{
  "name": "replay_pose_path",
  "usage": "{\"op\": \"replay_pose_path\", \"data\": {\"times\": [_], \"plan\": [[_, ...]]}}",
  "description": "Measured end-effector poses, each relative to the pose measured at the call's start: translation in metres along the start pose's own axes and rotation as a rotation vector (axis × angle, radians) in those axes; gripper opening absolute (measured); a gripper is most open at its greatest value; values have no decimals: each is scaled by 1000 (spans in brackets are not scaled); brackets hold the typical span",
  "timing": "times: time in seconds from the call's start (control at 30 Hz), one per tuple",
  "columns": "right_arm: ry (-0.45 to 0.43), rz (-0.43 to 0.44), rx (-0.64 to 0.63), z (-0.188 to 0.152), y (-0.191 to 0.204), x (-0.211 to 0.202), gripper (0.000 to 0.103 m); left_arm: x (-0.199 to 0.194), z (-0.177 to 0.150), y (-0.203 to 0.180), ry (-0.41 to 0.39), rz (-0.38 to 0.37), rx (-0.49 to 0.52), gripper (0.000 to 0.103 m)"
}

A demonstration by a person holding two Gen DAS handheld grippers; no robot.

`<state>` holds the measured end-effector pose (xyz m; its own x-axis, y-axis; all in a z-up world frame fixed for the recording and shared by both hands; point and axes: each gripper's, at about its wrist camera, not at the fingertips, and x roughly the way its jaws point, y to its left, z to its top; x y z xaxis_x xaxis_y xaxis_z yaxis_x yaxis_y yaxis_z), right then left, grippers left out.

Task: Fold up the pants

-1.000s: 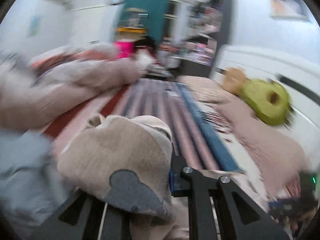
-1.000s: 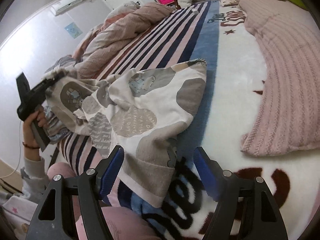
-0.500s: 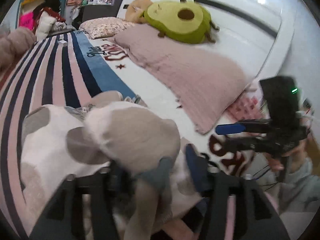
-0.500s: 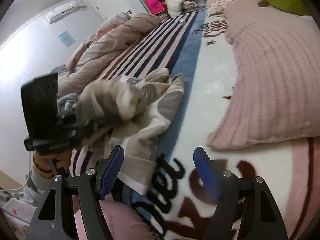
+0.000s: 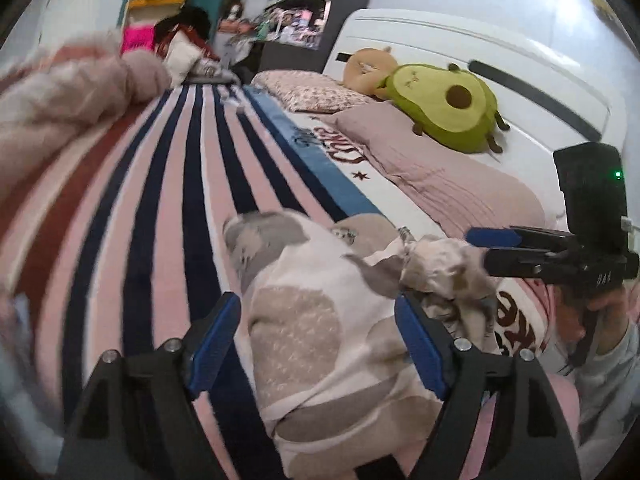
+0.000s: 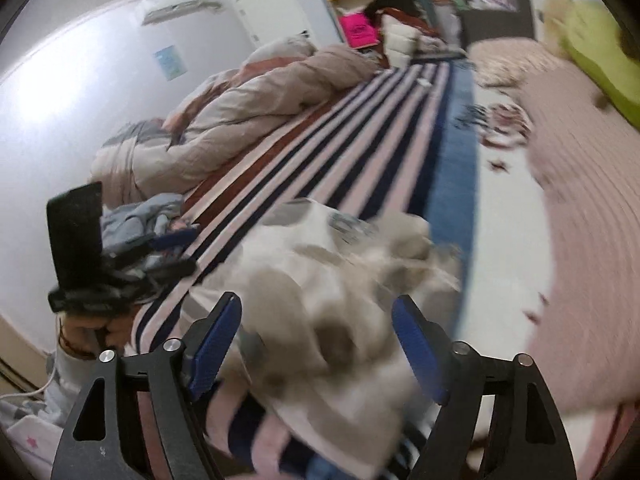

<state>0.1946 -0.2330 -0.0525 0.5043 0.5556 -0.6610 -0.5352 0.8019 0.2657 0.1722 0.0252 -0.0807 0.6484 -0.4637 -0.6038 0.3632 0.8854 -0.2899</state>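
Observation:
The pants [image 5: 320,320], cream with grey and beige patches, lie bunched on the striped bedspread [image 5: 180,184]. My left gripper [image 5: 316,336] is open, its blue pads either side of the pile, holding nothing. In the left wrist view my right gripper [image 5: 496,246] shows at the right, open, by the pile's right edge. In the right wrist view the pants [image 6: 320,280] are blurred between the open jaws of my right gripper [image 6: 316,340]. My left gripper [image 6: 168,248] shows there at the left, open, clear of the pants.
A pink knit blanket [image 5: 448,176] and an avocado plush [image 5: 444,108] lie along the white headboard side. A rumpled beige duvet [image 6: 240,112] and blue-grey clothes [image 6: 136,220] lie on the bed's other side. A floral pillow [image 5: 312,92] sits at the far end.
My left gripper has let go of the pants and opened; the pants dropped into a pile on the bed. My right gripper moved in over the pile, still open.

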Motion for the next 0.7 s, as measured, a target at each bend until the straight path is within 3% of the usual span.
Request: {"op": "replay_pose_path", "data": {"times": [0.07, 0.13, 0.2, 0.23, 0.27, 0.43, 0.53, 0.63, 0.7], "plan": [[27, -58, -66, 5, 18, 23, 75, 11, -5, 5, 16, 4, -17, 73], [91, -148, -166, 3, 36, 48, 73, 19, -11, 9, 50, 57, -9, 68], [105, -267, -238, -4, 39, 55, 65, 25, -17, 16, 76, 90, -17, 66], [102, -339, -248, -9, 34, 54, 55, 29, -19, 20, 90, 86, -37, 66], [105, -359, -222, -13, 26, 49, 49, 31, -21, 25, 105, 76, -62, 66], [165, -390, 30, -59, -32, 8, 41, 36, -29, 26, 147, 63, -66, 66], [189, -310, 190, -87, -53, -12, 39, 33, -28, 19, 153, 74, -41, 66], [141, -312, 204, -78, -53, -32, 41, 23, -22, 19, 106, 40, -61, 66], [101, -290, 184, -65, -48, -38, 49, 18, -17, 25, 77, 14, -102, 68]]}}
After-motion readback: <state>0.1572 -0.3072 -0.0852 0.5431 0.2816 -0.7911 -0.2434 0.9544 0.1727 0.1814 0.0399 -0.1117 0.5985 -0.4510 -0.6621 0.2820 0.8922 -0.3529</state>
